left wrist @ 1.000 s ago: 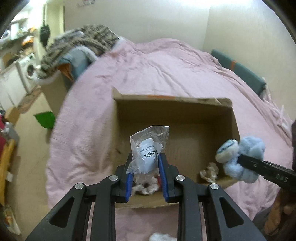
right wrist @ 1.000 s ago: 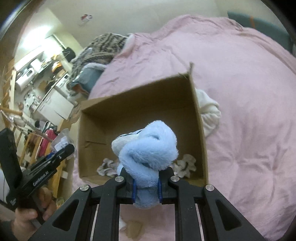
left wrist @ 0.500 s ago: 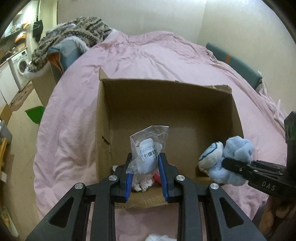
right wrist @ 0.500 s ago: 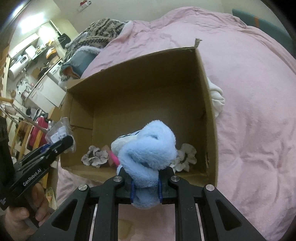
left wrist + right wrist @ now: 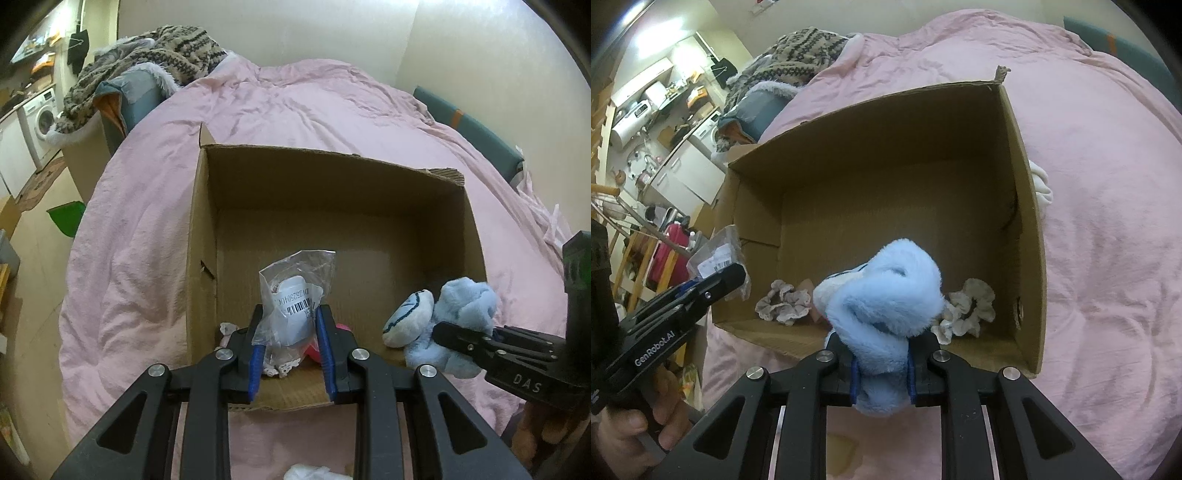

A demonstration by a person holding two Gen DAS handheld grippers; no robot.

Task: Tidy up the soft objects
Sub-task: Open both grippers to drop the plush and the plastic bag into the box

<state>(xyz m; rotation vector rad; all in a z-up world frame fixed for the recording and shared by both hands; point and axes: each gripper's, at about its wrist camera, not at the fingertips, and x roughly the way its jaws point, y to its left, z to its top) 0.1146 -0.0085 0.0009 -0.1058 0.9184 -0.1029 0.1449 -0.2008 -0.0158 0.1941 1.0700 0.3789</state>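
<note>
A white label with a barcode is seen on the clear plastic bag (image 5: 295, 299), and the characters "DV25010" can be read on it, upside down; the rest is cut off by a fold. The letters "DAS" are printed in pale type on the black body of the right gripper (image 5: 463, 334), at the right. "GenRobot.AI" is printed in white along the side of the left gripper (image 5: 716, 282), at the near left.
</note>
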